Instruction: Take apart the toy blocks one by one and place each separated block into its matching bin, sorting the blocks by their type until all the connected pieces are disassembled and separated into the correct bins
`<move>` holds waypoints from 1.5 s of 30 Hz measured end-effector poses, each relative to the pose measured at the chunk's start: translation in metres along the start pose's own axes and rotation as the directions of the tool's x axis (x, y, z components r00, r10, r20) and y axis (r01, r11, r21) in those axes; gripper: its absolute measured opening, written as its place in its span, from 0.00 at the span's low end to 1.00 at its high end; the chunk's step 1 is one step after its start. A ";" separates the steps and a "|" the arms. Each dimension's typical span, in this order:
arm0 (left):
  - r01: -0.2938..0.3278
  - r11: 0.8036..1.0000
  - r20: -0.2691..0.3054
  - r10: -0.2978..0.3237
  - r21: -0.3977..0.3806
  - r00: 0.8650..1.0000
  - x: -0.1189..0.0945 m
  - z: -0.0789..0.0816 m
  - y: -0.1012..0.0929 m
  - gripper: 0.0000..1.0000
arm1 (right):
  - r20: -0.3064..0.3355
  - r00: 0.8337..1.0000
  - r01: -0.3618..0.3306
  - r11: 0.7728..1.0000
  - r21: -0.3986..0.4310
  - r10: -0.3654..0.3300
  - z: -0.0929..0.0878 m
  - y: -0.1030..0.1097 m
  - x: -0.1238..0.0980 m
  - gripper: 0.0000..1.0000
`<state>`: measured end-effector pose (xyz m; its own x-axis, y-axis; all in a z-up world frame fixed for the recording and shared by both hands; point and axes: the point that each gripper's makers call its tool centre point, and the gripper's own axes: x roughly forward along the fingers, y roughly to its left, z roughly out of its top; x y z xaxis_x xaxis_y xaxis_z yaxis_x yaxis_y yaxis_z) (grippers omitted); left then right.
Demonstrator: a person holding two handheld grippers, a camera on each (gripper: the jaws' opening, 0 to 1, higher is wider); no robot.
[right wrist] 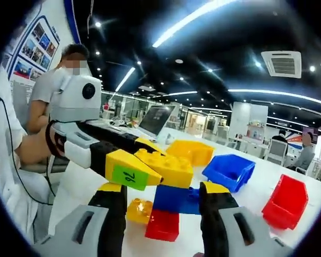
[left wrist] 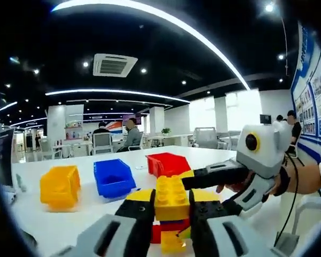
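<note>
— Looking along the left gripper (left wrist: pixel 171 222) first: what is it doing?

— Its two jaws are clenched on the block stack (left wrist: pixel 171 222), which sits right between the fingertips. A yellow block (left wrist: pixel 171 198) tops the stack, level with the yellow finger pads; a blue layer, a red one and a clear yellowish piece hang below. The right gripper (left wrist: pixel 203 184) reaches in from the right, its black jaws closing on that top yellow block.

— And the bins?

— Beyond the fingertips, on the white table (left wrist: pixel 53 225): a yellow bin (left wrist: pixel 59 186), a blue bin (left wrist: pixel 113 178) and a red bin (left wrist: pixel 167 164) in a row. I can't see any block inside them from here.

— Now the right gripper view?

— The right gripper (right wrist: pixel 160 203) stands with its jaws on either side of the stack; the blue block (right wrist: pixel 176 198) lies between the fingers, the red block (right wrist: pixel 163 225) and the clear yellowish piece (right wrist: pixel 138 210) lower down. I cannot tell whether those jaws actually press on anything. The left gripper (right wrist: pixel 150 168) comes in from the left, gripping at the yellow block (right wrist: pixel 168 167).

— So how far along?

— Early, I'd judge. The stack looks fully joined, and the yellow (right wrist: pixel 191 151), blue (right wrist: pixel 229 171) and red (right wrist: pixel 286 201) bins show no blocks that I can make out. Every piece seems left to separate and sort.
</note>
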<state>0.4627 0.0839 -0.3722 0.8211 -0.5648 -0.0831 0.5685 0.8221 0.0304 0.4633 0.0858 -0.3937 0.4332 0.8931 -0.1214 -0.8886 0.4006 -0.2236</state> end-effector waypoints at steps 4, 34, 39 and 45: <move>0.002 1.000 0.001 -0.002 -0.016 1.000 -0.002 0.000 -0.001 0.26 | -0.003 1.000 0.030 0.999 -0.017 -0.030 0.000 -0.002 0.003 0.41; 0.027 0.967 -0.042 -0.039 -0.252 0.998 0.002 0.003 0.004 0.25 | 0.028 0.998 0.065 0.998 -0.021 -0.065 0.006 -0.012 0.002 0.26; 0.038 0.953 -0.045 -0.053 -0.301 0.998 0.006 0.000 0.006 0.25 | 0.020 0.997 0.072 0.996 -0.045 -0.071 0.001 -0.012 0.000 0.25; 0.061 0.956 -0.023 -0.071 -0.286 0.997 0.008 0.001 0.005 0.25 | 0.017 0.997 0.074 0.997 -0.014 -0.074 0.000 -0.015 0.000 0.24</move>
<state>0.4719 0.0839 -0.3719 0.7775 -0.6196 -0.1078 0.5794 0.7723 -0.2604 0.4765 0.0798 -0.3907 0.4953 0.8642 -0.0881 -0.8517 0.4631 -0.2452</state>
